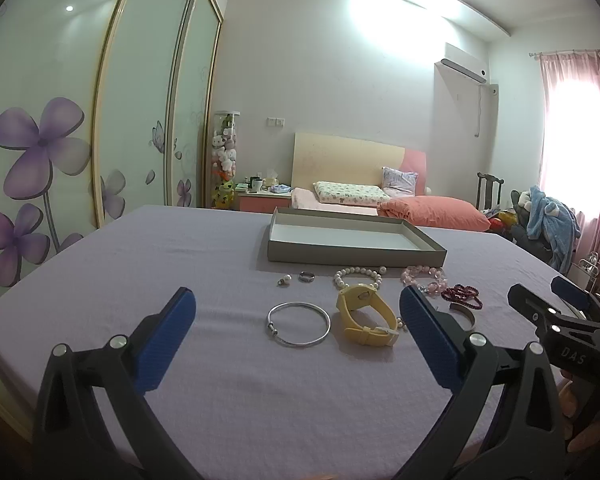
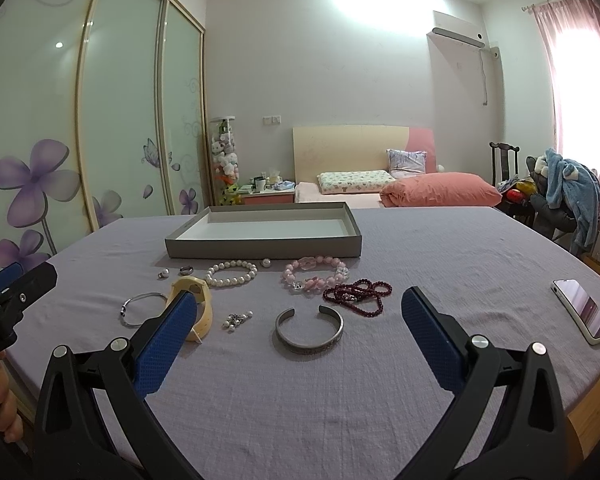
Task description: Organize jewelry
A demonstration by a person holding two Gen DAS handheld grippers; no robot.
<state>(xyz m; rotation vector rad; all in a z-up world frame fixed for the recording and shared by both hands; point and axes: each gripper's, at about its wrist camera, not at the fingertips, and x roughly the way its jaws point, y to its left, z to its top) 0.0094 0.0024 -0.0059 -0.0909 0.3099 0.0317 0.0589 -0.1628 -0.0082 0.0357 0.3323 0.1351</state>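
Opening step: the left gripper (image 1: 298, 308) and right gripper (image 2: 300, 308), jaws apart and empty, are hovering near the jewelry lying before the far empty tray (image 2: 352, 226); next, probably the near cuff bracelet (image 2: 310, 330).

A table covered with a lilac cloth (image 2: 420, 248) carries everything. At its far side sits a shallow grey box (image 2: 260, 246), open and white inside. Nearer lie a pearl bracelet (image 2: 231, 274), a pink bead bracelet (image 2: 316, 276), dark red beads (image 2: 358, 294), a wide silver cuff (image 2: 310, 330), a thin silver bangle (image 1: 299, 323), a yellow watch (image 1: 366, 314), a small ring (image 1: 307, 277) and some small pearl pieces (image 2: 236, 320). Well off to the right rests a phone (image 2: 582, 316).
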